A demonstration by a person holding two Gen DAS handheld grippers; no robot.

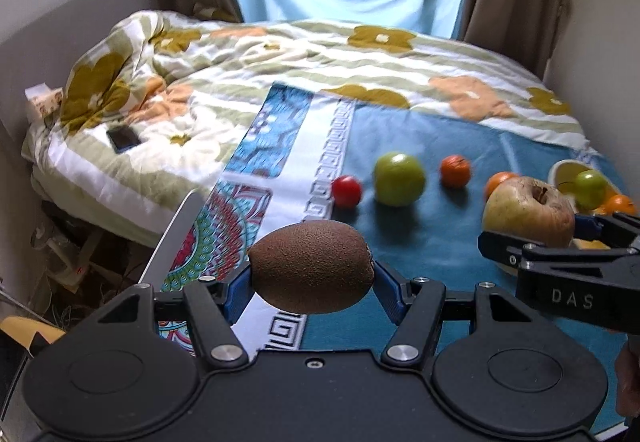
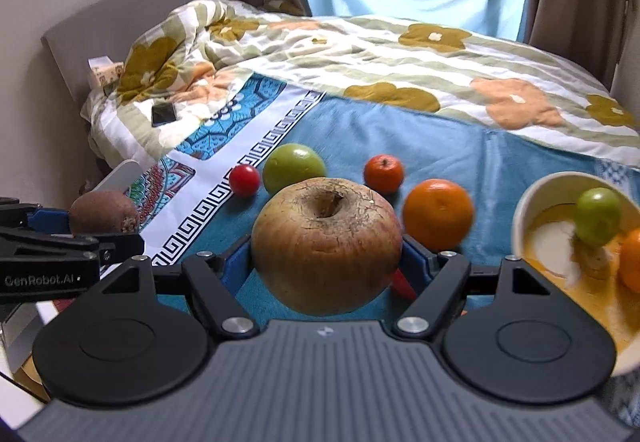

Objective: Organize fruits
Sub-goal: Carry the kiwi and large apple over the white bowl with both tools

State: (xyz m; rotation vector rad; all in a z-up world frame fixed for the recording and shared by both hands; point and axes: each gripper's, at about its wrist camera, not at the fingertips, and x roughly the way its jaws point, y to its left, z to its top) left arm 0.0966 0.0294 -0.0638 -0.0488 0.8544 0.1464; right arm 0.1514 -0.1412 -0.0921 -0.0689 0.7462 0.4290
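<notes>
My left gripper (image 1: 314, 282) is shut on a brown kiwi (image 1: 312, 266), held above the blue cloth (image 1: 432, 242). My right gripper (image 2: 326, 262) is shut on a large russet apple (image 2: 326, 246), also lifted; in the left wrist view the apple (image 1: 528, 210) is at the right. On the cloth lie a red tomato (image 2: 244, 180), a green apple (image 2: 294, 167), a small red-orange fruit (image 2: 383, 172) and an orange (image 2: 438, 218). A paper bowl (image 2: 532, 194) at the right holds a green fruit (image 2: 599, 216) and an orange one (image 2: 632, 258).
The cloth lies on a bed with a flowered quilt (image 1: 280, 54). A phone (image 1: 124, 138) rests on the quilt at the left. A white panel edge (image 1: 176, 238) stands at the cloth's left. A red thing (image 2: 402, 284) shows partly under the apple.
</notes>
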